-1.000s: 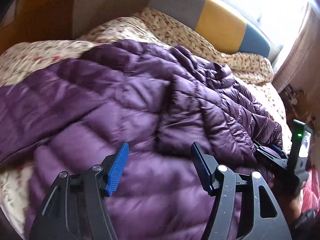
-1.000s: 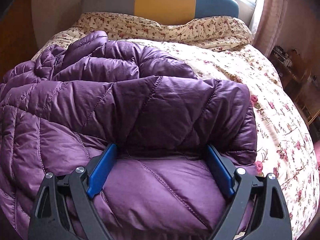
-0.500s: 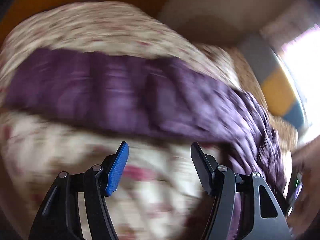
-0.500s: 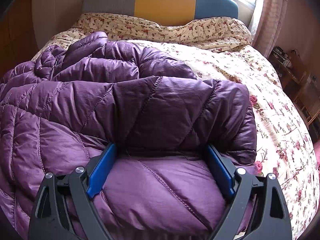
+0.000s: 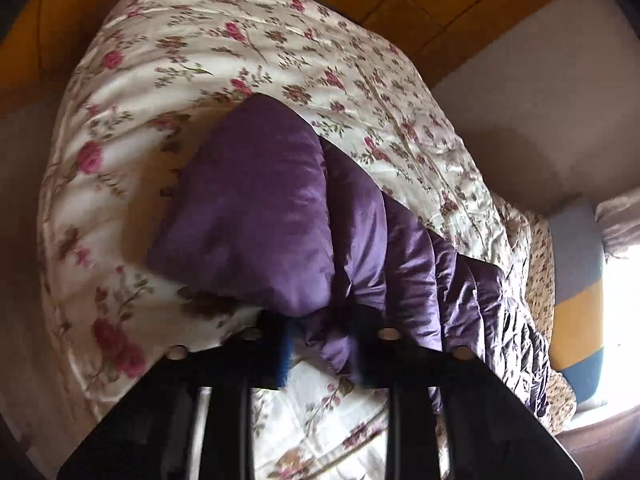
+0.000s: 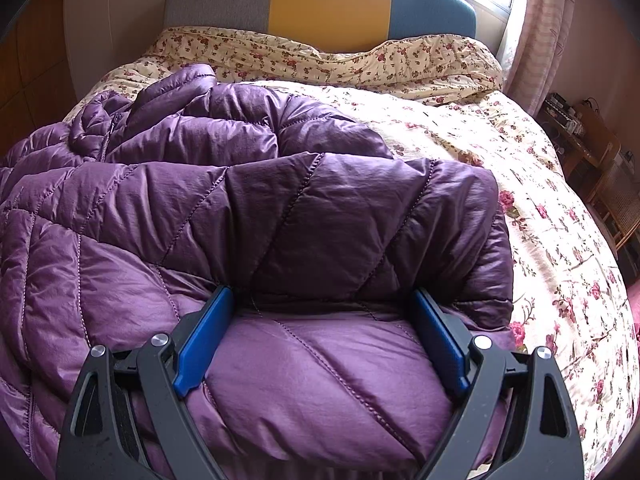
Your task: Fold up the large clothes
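The puffy purple quilted jacket [image 6: 240, 216] is partly folded on the flowery bed [image 6: 560, 240]. The left gripper [image 5: 320, 344] has just closed, pinching the jacket's end near the bed's edge. The right gripper [image 6: 320, 336] sits wide apart over the fold, squeezing nothing. More folding is left.

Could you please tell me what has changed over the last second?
The left gripper swung to the purple jacket's end, and its jaws have just been closing, pinching the fabric. The right gripper stayed open over the folded jacket on the floral quilt.

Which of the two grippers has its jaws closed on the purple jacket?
The left gripper: its jaws have just been closing and pinch a fold of the purple jacket. The right gripper stands wide open.
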The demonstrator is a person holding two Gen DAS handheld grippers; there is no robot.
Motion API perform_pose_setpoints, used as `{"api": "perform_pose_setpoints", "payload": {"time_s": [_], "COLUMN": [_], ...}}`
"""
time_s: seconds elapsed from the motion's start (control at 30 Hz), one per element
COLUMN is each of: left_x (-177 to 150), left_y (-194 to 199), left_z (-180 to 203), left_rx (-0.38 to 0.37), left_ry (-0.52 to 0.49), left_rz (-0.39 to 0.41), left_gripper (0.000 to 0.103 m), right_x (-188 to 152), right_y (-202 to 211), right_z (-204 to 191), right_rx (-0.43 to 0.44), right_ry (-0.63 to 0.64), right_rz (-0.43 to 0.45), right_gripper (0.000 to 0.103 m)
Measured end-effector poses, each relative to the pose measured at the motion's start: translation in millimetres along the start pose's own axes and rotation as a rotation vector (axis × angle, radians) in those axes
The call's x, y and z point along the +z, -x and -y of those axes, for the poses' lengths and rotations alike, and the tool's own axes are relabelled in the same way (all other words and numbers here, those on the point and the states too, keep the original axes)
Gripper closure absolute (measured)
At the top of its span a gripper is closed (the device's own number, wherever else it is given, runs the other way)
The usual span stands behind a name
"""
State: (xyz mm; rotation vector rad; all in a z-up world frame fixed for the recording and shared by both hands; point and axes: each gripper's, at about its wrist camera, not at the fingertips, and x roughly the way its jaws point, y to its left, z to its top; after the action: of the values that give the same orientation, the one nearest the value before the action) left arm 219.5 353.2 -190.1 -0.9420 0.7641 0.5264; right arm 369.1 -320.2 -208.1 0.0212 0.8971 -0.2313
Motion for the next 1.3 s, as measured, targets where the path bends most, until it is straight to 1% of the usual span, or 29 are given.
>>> {"api": "perform_pose_setpoints", "payload": {"time_s": [0.07,0.13,0.3,0.4,0.43,0.5,0.57,0.7,0.73,0.83,0.9,1.03,1.2,1.23,1.27,1.3], "left_x": [-1,-3,-21,-46,-54,-71,-96,-139,-155,-194,-217,-259,-300,-310,-317,-320], "left_y": [-1,1,6,5,3,-3,-10,-16,-18,-20,-24,-30,-38,-41,-44,-46], "left_z": [16,36,100,151,165,190,220,268,284,317,332,357,380,384,388,389], "left_rx": [0.014,0.015,-0.069,-0.144,-0.164,-0.197,-0.246,-0.323,-0.351,-0.405,-0.441,-0.482,-0.553,-0.57,-0.574,-0.577], "left_ry": [-0.062,-0.142,-0.32,-0.459,-0.489,-0.55,-0.609,-0.709,-0.743,-0.814,-0.849,-0.915,-0.967,-0.977,-0.982,-0.987], "left_rz": [0.018,0.032,0.045,0.032,0.021,-0.005,-0.046,-0.107,-0.131,-0.18,-0.224,-0.288,-0.385,-0.416,-0.432,-0.447], "left_gripper": [0.093,0.093,0.093,0.093,0.095,0.095,0.095,0.095,0.095,0.095,0.095,0.095,0.095,0.095,0.095,0.09], "right_x": [0,0,-1,0,0,0,2,2,2,3,4,3,3,3,2,3], "right_y": [0,0,0,0,0,0,0,0,0,0,-1,-2,-3,-3,-3,-3], "right_z": [0,0,0,0,1,1,2,2,2,3,2,3,3,4,4,4], "right_rx": [0.0,0.001,0.002,0.005,0.004,0.008,0.009,0.012,0.012,0.016,0.02,0.023,0.03,0.031,0.032,0.032], "right_ry": [0.0,0.0,-0.001,-0.003,-0.003,-0.006,-0.006,-0.008,-0.008,-0.01,-0.013,-0.015,-0.02,-0.02,-0.021,-0.021], "right_rz": [0.0,0.001,0.001,0.0,0.001,0.001,0.001,0.001,0.001,0.002,0.002,0.004,0.005,0.006,0.006,0.006], "right_gripper": [0.014,0.014,0.014,0.014,0.014,0.014,0.014,0.014,0.014,0.014,0.014,0.014,0.014,0.014,0.014,0.014]}}
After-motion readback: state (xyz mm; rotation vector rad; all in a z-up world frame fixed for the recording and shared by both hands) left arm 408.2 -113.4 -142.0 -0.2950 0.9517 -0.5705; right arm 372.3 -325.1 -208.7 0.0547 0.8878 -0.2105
